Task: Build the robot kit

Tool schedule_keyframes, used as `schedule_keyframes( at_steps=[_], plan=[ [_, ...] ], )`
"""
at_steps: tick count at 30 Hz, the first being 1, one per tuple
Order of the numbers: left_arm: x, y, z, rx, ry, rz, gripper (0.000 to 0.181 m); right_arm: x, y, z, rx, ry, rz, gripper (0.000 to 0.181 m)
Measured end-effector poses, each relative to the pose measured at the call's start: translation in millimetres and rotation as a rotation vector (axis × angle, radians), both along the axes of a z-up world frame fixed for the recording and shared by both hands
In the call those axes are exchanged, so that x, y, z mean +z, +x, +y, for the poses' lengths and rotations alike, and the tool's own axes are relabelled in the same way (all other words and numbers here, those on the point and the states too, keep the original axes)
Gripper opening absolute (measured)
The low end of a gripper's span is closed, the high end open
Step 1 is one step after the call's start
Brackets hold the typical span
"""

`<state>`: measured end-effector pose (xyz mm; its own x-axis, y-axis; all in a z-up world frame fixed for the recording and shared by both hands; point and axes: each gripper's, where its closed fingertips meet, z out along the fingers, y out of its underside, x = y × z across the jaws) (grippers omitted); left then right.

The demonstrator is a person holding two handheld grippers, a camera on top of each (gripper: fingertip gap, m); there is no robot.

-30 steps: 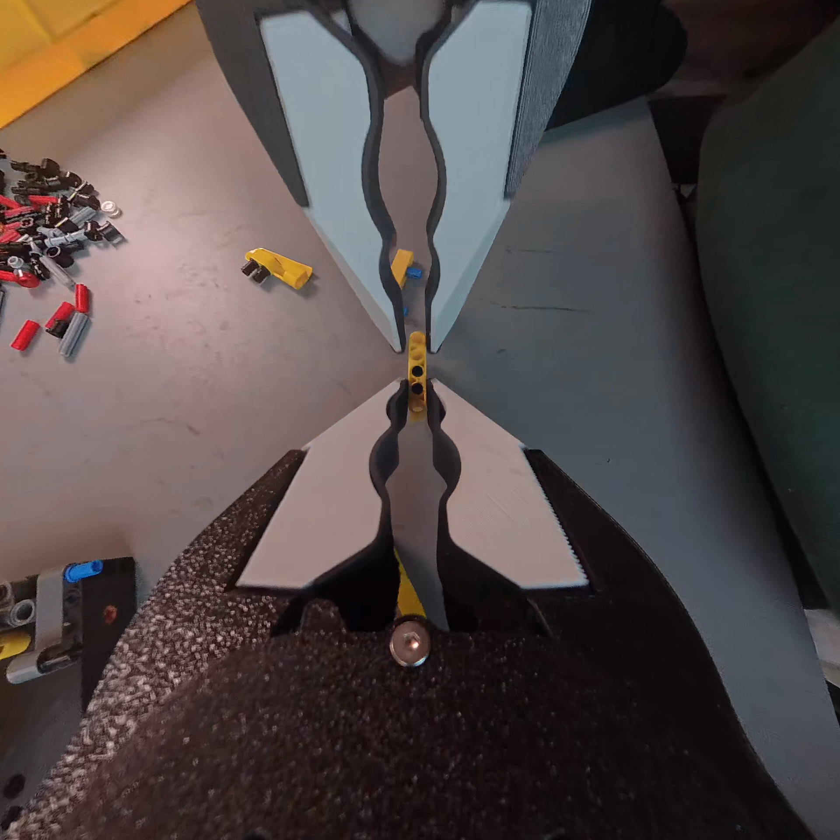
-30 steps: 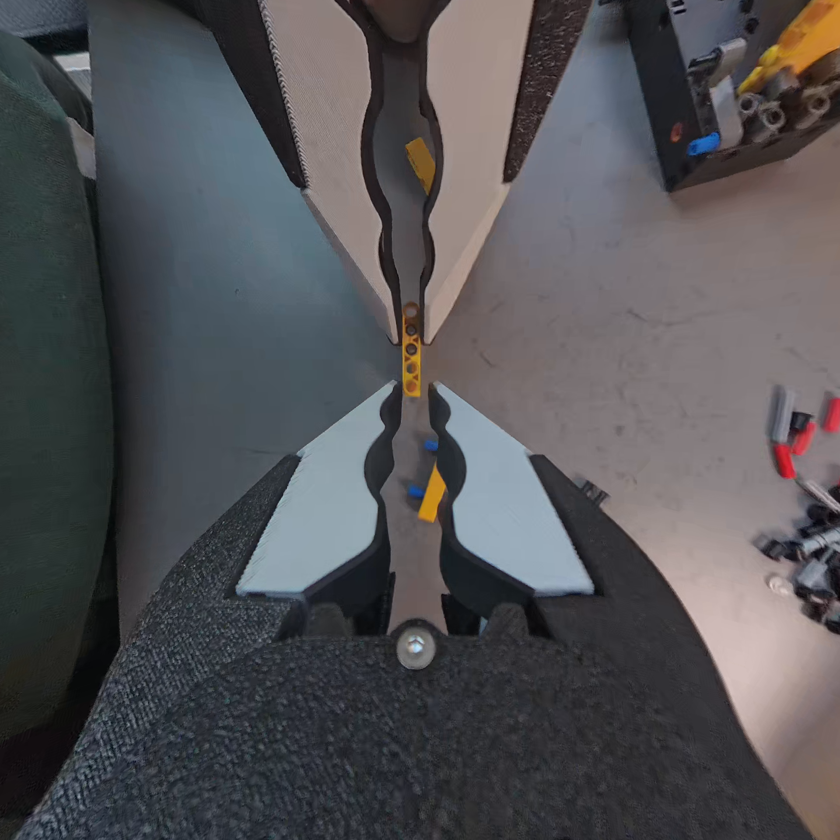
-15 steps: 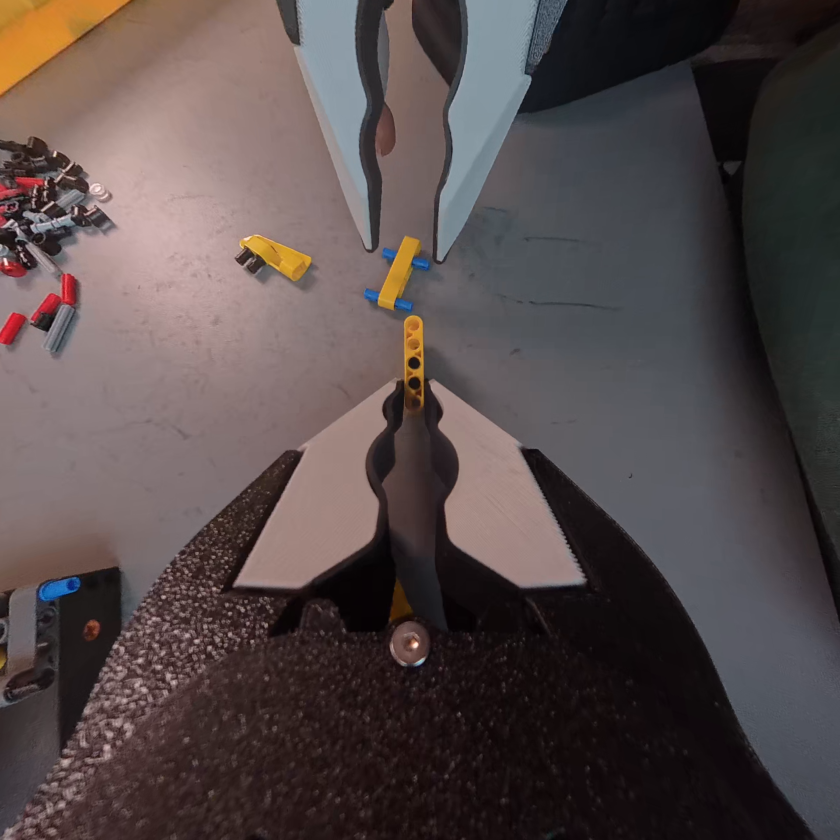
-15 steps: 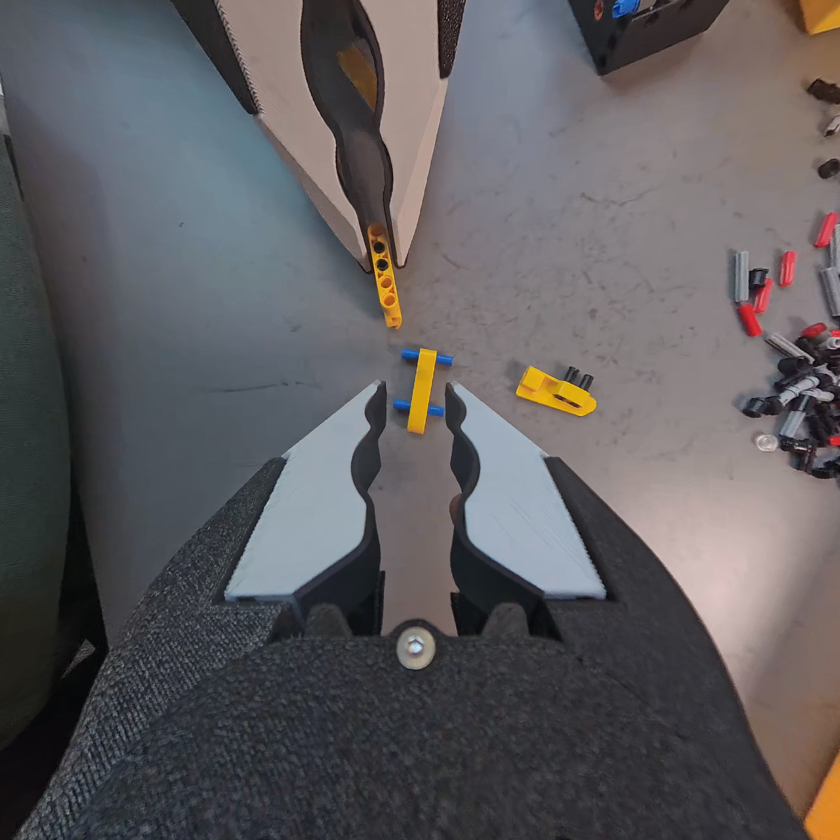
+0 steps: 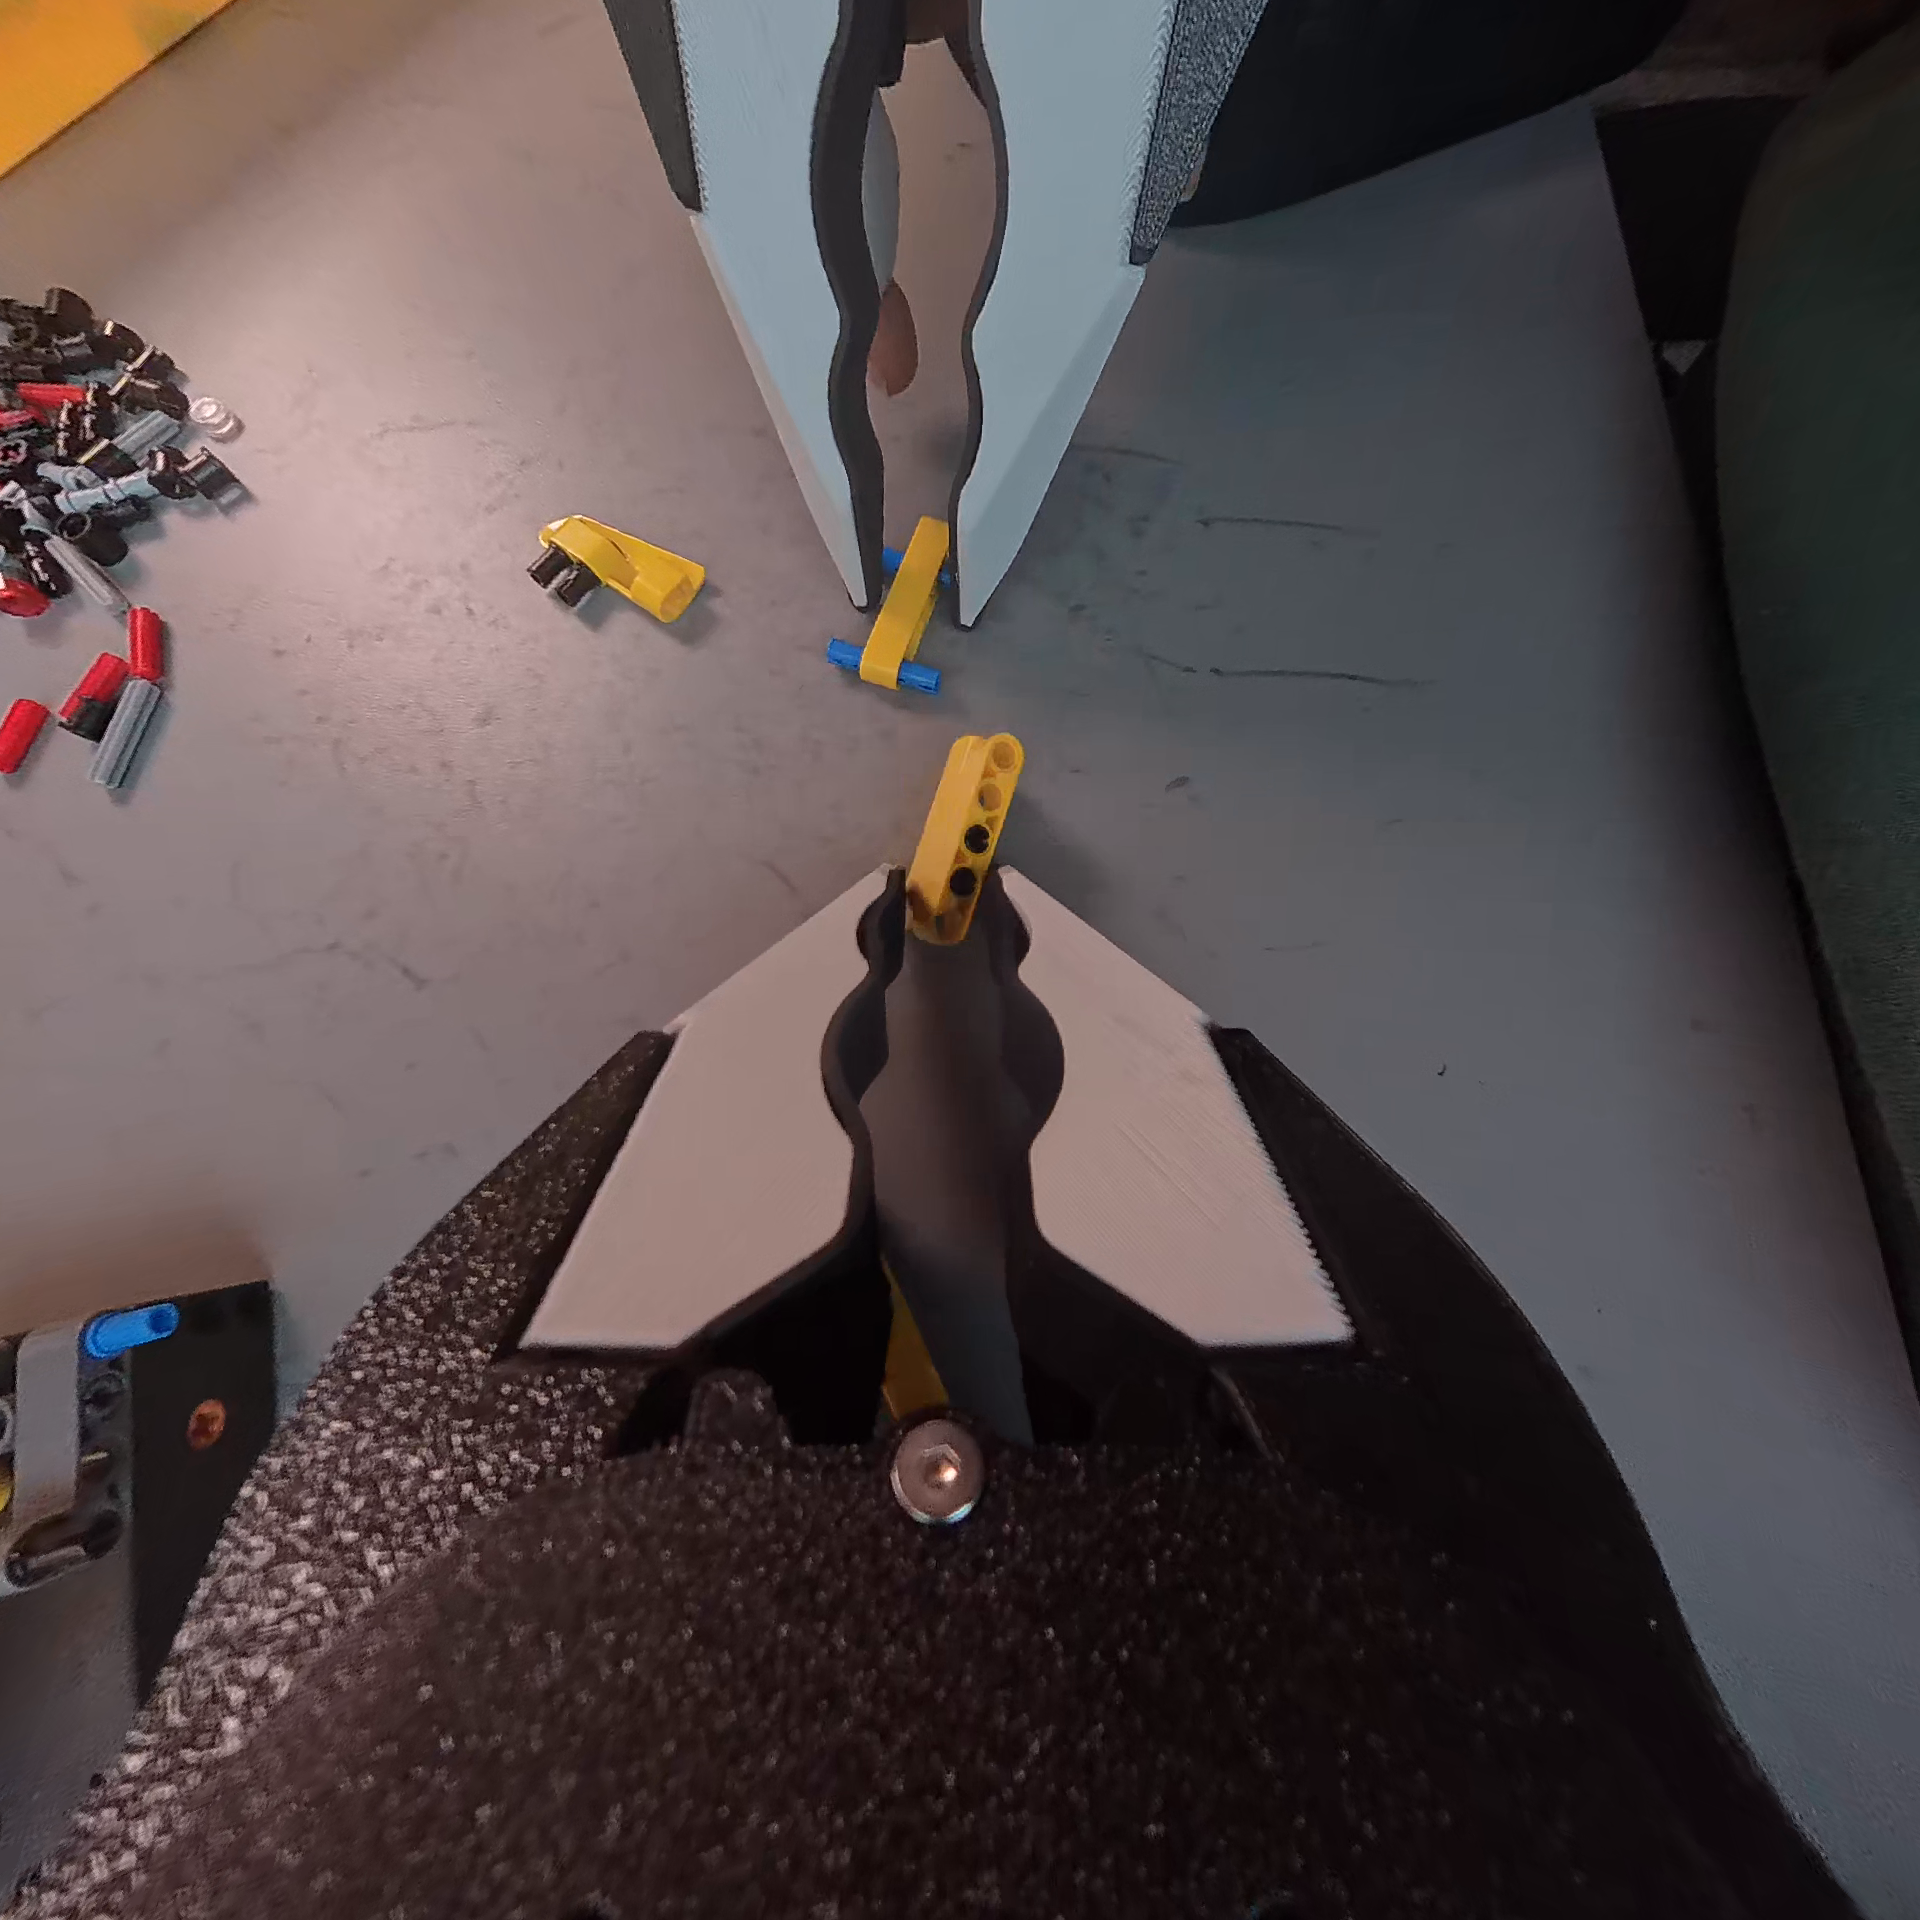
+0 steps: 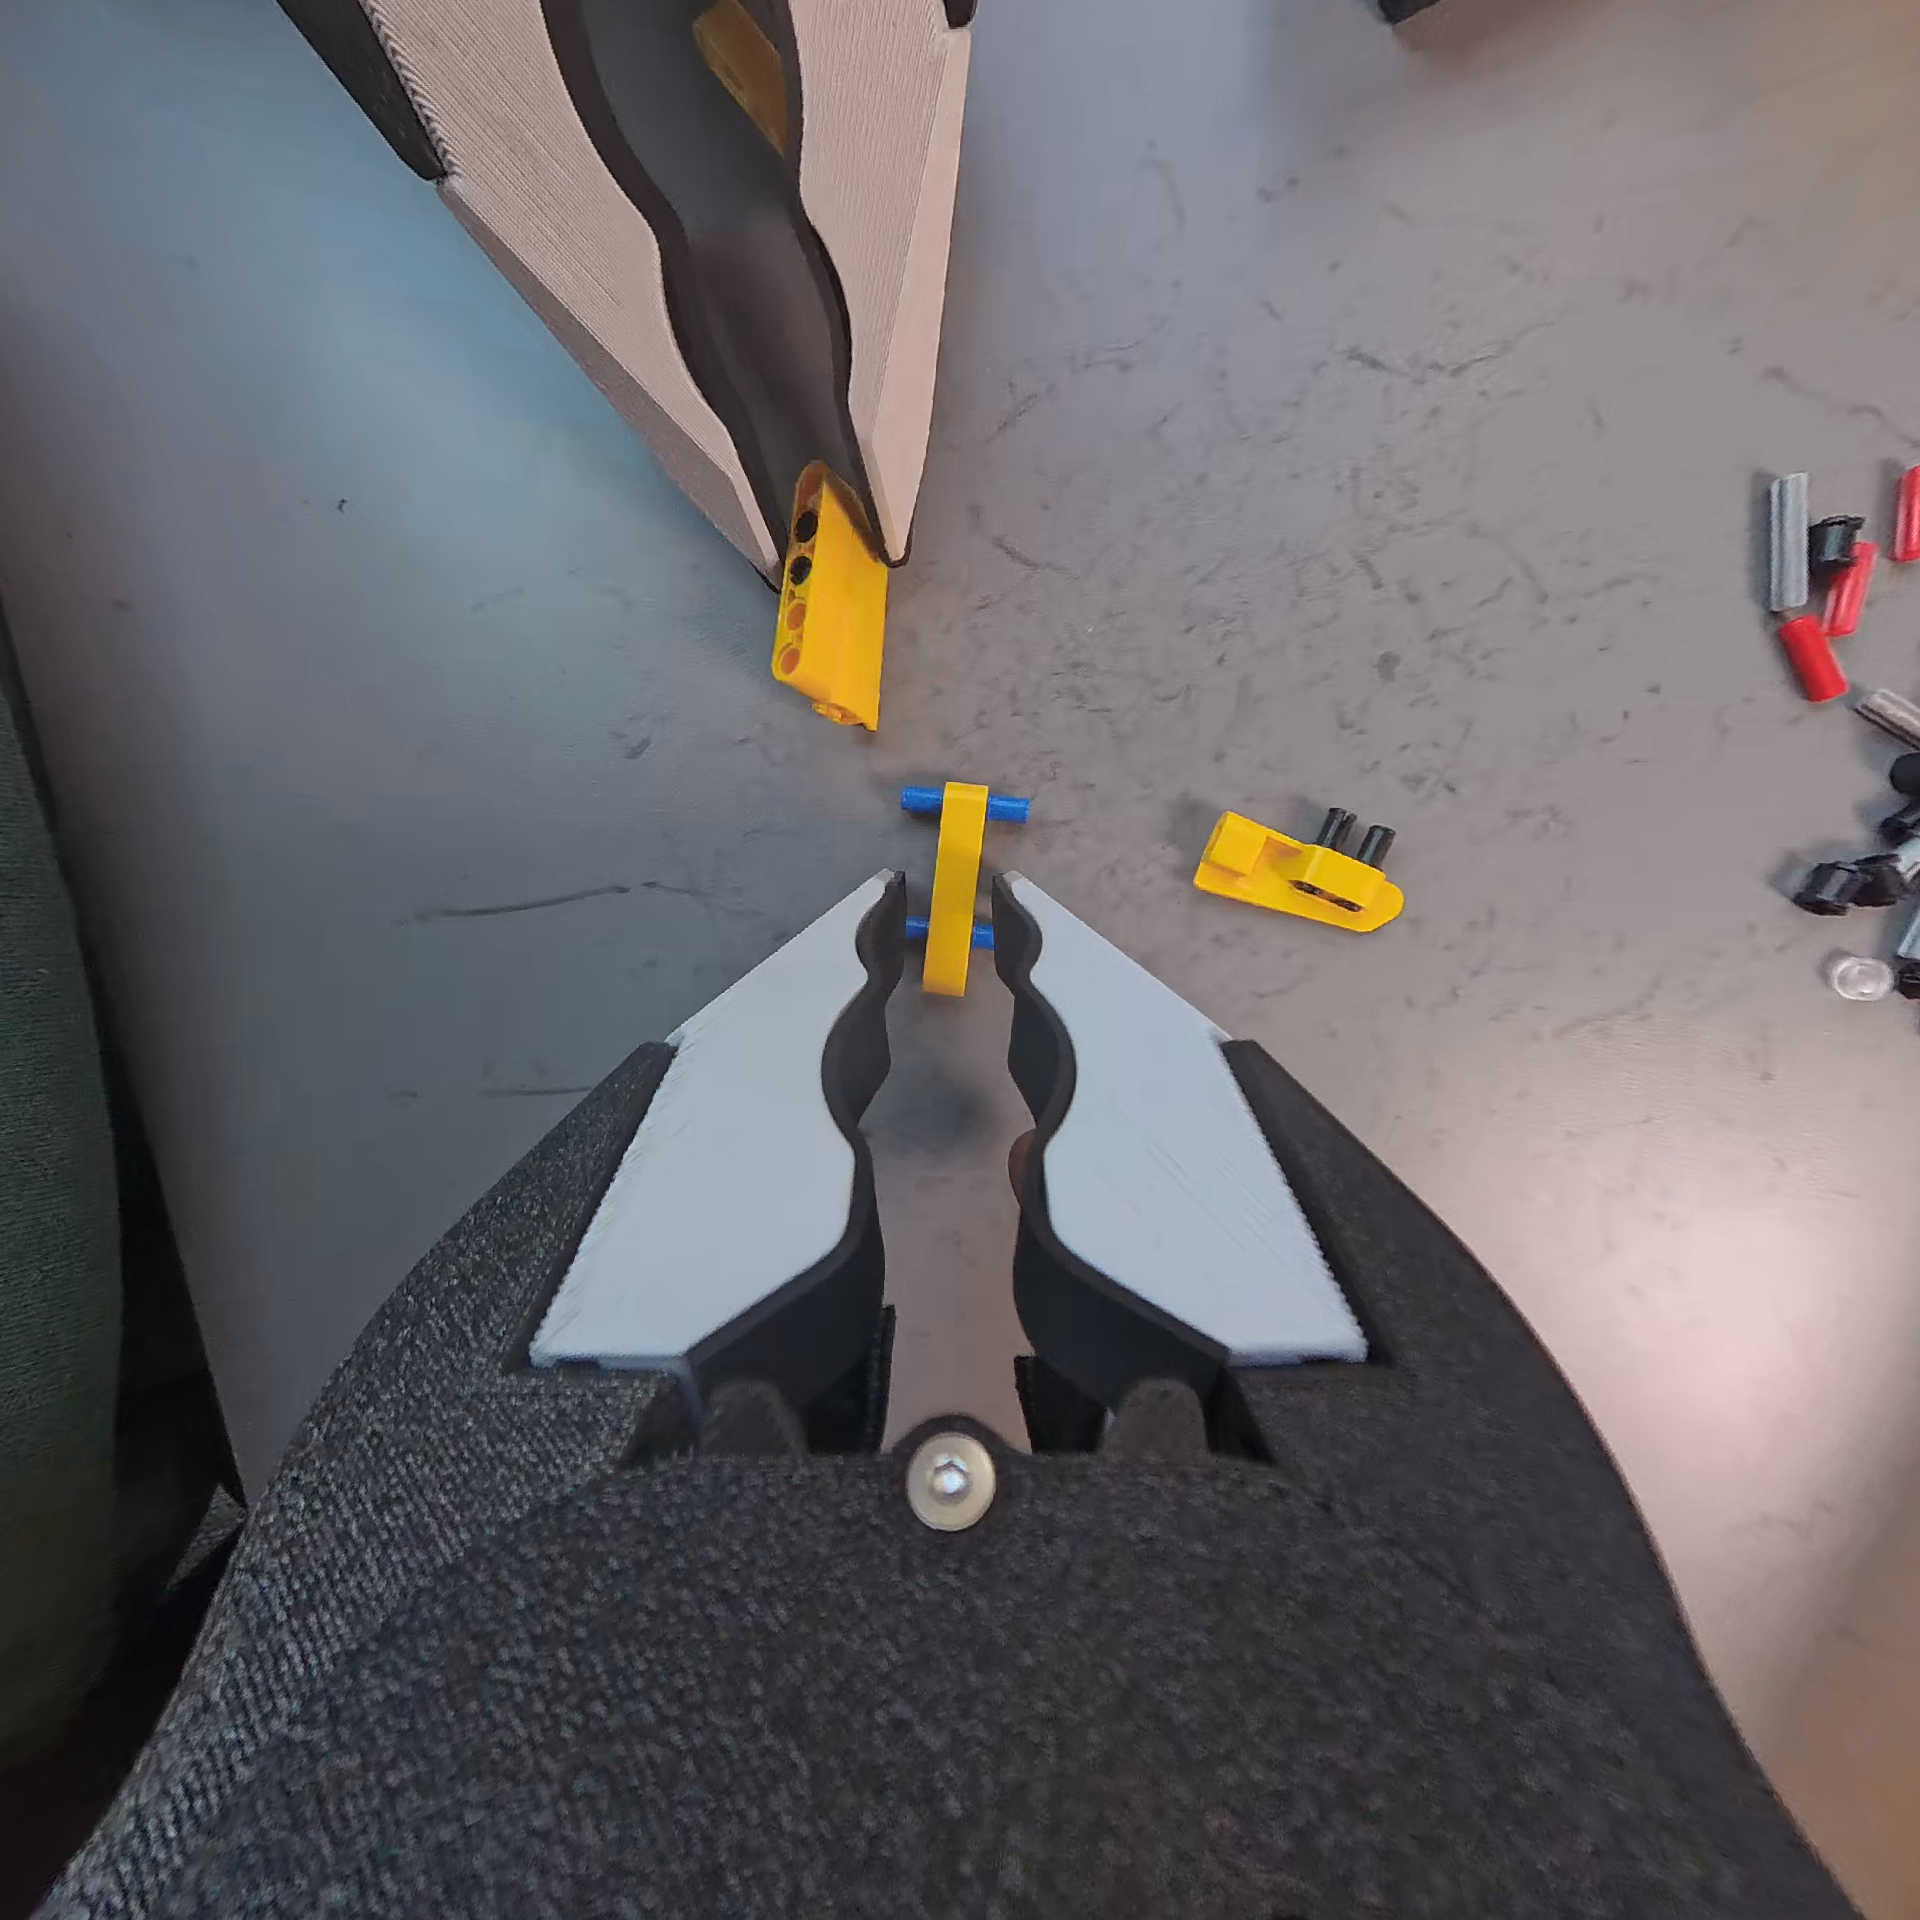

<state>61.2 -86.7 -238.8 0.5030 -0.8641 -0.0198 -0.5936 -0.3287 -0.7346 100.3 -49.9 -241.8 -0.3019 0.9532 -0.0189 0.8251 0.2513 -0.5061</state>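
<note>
The left gripper [image 5: 943, 883] keeps its jaws clamped on the yellow beam [image 5: 964, 836]. The right gripper [image 6: 945, 891] has let that beam go and dropped to the worktop [image 6: 1403, 436], jaws parted around the yellow link [image 6: 956, 896] with blue pins, not yet gripping.

A: What colours are on the left tool [image 5: 943, 883]?

B: Pale grey ribbed fingers with black inner pads and a speckled black body. It pinches a yellow plastic beam with round holes [image 5: 966, 831].

A: And the right tool [image 6: 945, 904]?

B: Light blue-grey fingers, black pads, dark grey woven-look body. Between its tips is a short yellow plastic beam with two blue pins [image 6: 958, 883].

A: The rest?

B: A mottled grey bench [image 6: 1351, 416], a yellow plastic wedge piece with black pins [image 6: 1299, 871], and red, grey and black loose small plastic pins [image 5: 83, 499].
</note>
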Motion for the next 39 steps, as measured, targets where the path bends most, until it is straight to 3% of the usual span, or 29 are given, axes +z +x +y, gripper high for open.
schedule_keyframes(
  at_steps=[8,13,16,21,23,39],
  plan=[
    [5,0,1,0.002,0.005,-0.021,0.006,1,-1,0,0.0,0.012,0.025,0.007],
    [4,0,0,0.006,-0.022,-0.038,0.006,20,-11,-2,0.042,0.069,0.157,0.007],
    [4,0,1,0.011,-0.028,-0.044,0.006,18,-7,7,0.11,0.261,0.17,0.007],
    [4,-1,4,0.036,-0.029,-0.047,0.006,24,-2,41,0.251,0.85,0.229,0.007],
    [5,-2,6,0.051,-0.033,-0.05,0.006,19,2,47,0.298,0.982,0.223,0.007],
    [4,0,10,0.095,-0.032,-0.051,0.006,9,7,13,0.321,1.014,0.279,0.009]
  ],
)
